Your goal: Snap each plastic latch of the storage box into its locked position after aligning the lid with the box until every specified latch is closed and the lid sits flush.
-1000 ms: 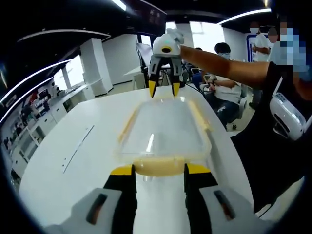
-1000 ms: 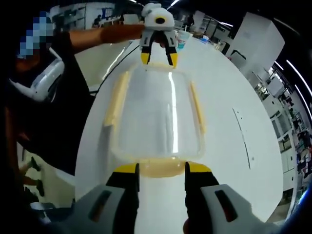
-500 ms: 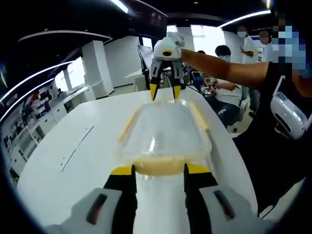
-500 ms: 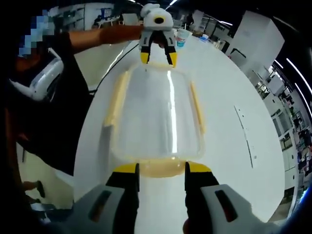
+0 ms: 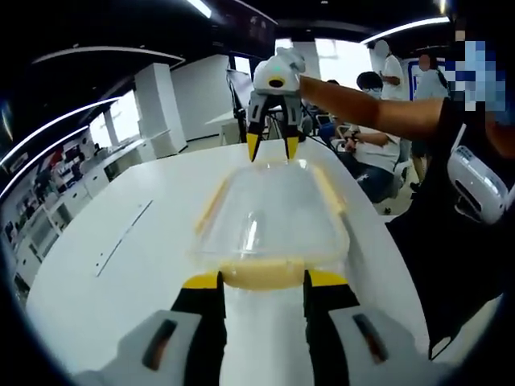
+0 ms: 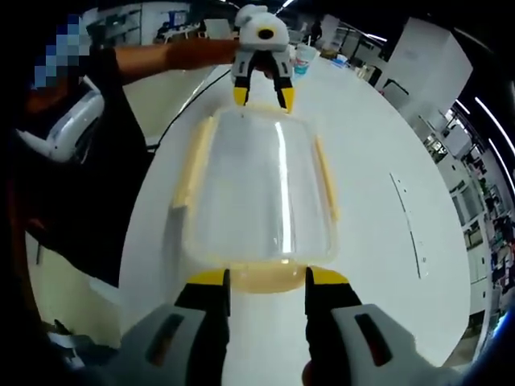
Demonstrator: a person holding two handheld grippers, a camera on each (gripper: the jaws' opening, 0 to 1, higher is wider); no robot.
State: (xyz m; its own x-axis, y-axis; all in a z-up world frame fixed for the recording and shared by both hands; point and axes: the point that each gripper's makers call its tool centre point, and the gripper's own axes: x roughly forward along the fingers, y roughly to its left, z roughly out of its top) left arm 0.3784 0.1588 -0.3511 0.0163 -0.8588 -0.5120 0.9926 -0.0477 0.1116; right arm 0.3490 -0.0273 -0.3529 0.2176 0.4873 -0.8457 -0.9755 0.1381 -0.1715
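1. Storage box [image 5: 272,213], clear, with its lid on, lies lengthwise on the white table [image 5: 121,265], between the two grippers, one at each short end.
2. Left gripper [image 5: 261,280]: jaws apart, yellow tips flanking the pale yellow end latch [image 5: 263,273] nearest it. Whether the tips touch the latch, cannot tell.
3. Right gripper [image 6: 261,280]: jaws likewise spread, astride the opposite end latch [image 6: 265,277]. In the left gripper view it hangs over the far end, tips pointing down.
4. Judgement: working both ends at once steadies the box so neither end lifts while the end latches are pressed home.
5. Long side latches [image 6: 191,165] look flared outward, probably not yet closed; the lid appears to sit level.
6. Table surface is smooth, glossy white, with a thin seam [image 5: 122,239] to one side.
7. Room: open office, ceiling strip lights, white pillars, shelving, seated people beyond the table.
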